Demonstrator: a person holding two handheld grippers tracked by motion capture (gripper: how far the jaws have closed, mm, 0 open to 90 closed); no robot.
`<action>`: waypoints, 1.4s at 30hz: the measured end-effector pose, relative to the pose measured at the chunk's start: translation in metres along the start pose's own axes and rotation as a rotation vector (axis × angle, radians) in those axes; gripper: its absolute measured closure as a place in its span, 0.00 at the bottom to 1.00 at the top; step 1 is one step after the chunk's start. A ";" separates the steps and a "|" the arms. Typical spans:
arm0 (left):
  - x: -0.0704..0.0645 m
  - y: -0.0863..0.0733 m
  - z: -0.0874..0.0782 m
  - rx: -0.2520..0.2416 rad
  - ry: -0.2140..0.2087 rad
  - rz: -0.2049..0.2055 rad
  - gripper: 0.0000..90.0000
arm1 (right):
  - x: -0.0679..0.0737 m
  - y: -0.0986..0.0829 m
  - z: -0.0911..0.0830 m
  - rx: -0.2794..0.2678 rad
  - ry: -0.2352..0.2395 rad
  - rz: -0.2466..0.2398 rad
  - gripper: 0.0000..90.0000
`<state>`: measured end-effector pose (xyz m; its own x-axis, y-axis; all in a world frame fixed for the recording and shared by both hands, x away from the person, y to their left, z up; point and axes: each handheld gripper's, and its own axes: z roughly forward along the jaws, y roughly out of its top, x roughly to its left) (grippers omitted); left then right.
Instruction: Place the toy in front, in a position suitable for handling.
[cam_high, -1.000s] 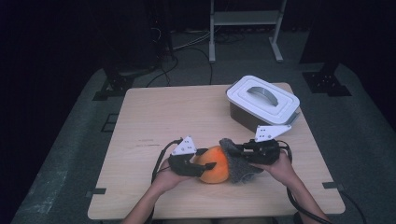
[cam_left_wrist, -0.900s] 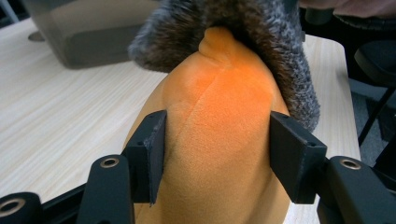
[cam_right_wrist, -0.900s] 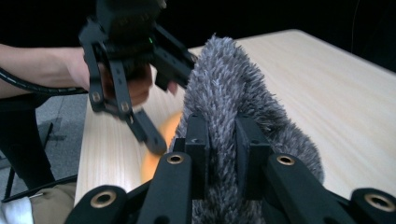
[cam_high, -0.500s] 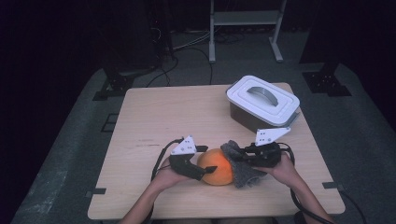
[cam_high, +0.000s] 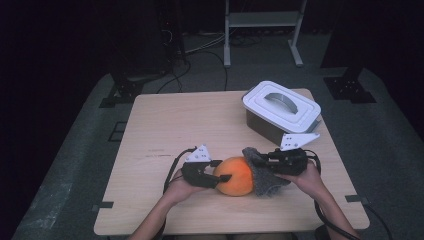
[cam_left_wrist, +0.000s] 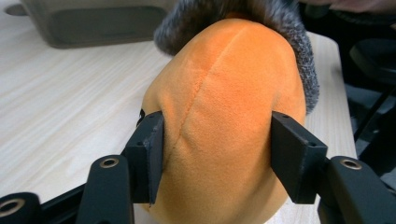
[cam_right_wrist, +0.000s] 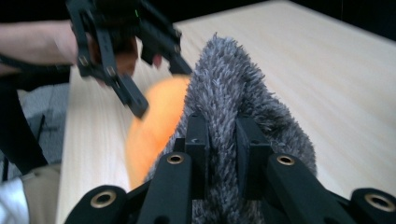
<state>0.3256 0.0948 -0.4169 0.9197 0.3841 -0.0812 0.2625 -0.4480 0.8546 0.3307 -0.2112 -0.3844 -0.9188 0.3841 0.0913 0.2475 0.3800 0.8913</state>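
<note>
The orange plush ball (cam_high: 235, 176) sits on the wooden table (cam_high: 190, 125) right between the two tongs, near the person's edge. The left gripper (cam_high: 220, 178) has it clamped: in the left gripper view its two black jaws press into either flank of the orange plush (cam_left_wrist: 224, 121), and the velvety fabric dents slightly under them. Off the far end of that gripper, the grey furry piece (cam_high: 265, 172) caps the ball's other side, and the right gripper (cam_right_wrist: 219, 140) is pinched shut on a fold of that shaggy fur (cam_right_wrist: 233, 93), jaws drawn narrow with pile squeezed between them.

To my eye this is a light, soft toy. It should squash rather than slip, since the short nap gives the pads plenty of bite, and nothing about it looks breakable. The stuffed body is the sensible place to hold it steady, across its widest part and clear of the seam that runs up its middle. The grey fur looks loose and floppy, so a pinch on a bunched fold, as now, seems the surest grip; a nip on the tips alone would likely slide off. I can't tell whether the fur is sewn on or only draped.

Beyond the right gripper stands a lidded grey bin (cam_high: 281, 107), well apart from the work.
</note>
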 end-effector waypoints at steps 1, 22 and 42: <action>-0.003 0.002 -0.001 0.002 0.014 0.012 0.47 | 0.003 0.005 0.000 -0.021 0.012 -0.006 0.85; 0.002 -0.008 -0.002 -0.037 -0.081 -0.007 0.15 | 0.001 -0.018 0.011 0.050 0.049 0.000 0.84; -0.005 0.007 -0.019 0.001 0.021 0.069 0.47 | 0.013 -0.002 0.020 0.009 0.022 -0.024 0.84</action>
<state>0.3174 0.1049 -0.4007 0.9293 0.3691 -0.0110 0.1989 -0.4753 0.8571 0.3246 -0.1901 -0.3935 -0.9311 0.3558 0.0800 0.2279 0.3965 0.8893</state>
